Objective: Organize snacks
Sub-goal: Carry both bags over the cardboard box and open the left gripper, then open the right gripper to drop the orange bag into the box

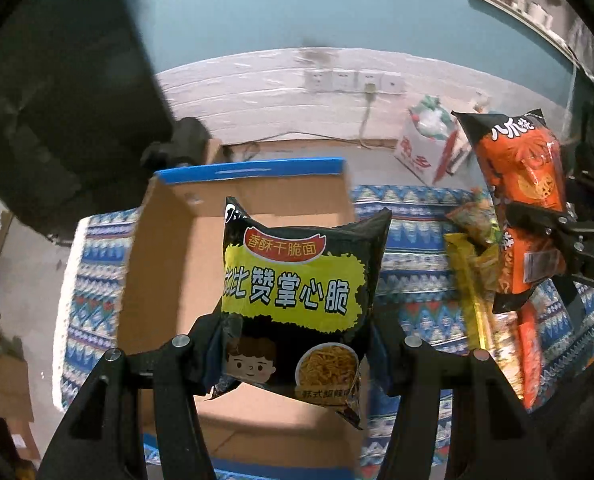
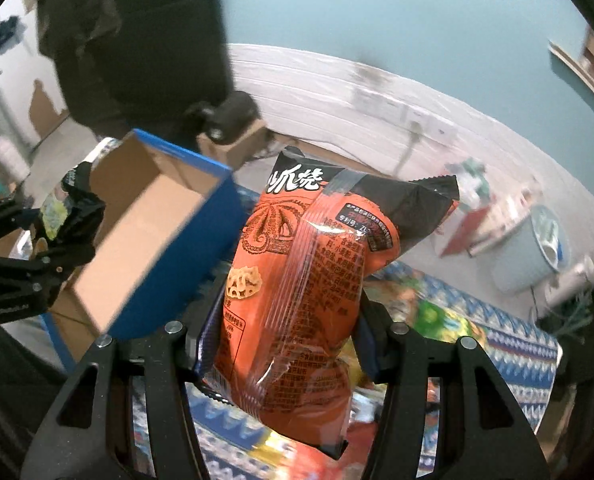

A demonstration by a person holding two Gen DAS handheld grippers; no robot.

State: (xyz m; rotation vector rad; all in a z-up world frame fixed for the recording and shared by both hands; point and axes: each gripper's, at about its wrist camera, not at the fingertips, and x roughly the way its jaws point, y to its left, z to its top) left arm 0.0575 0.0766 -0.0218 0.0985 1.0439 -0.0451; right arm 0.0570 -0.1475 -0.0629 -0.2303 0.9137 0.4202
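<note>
Your left gripper [image 1: 297,344] clamps the black noodle packet [image 1: 297,300] over the empty cardboard box [image 1: 169,264]; your right gripper [image 2: 285,332] clamps the orange snack bag [image 2: 305,280] beside it. Nothing is boxed yet (loose snacks [image 1: 473,248] wait on the patterned cloth [image 1: 413,256]).

White wall sockets [image 1: 351,80] sit above a patterned blue cloth [image 1: 413,216], near a pale bucket [image 2: 531,252].

Noodle packet [image 1: 297,300] above box [image 1: 169,264] (on patterned cloth [image 1: 413,256]); loose snacks [image 1: 473,240] right.

Open-topped cardboard box [image 1: 233,280], bare floor inside, tall walls around.
</note>
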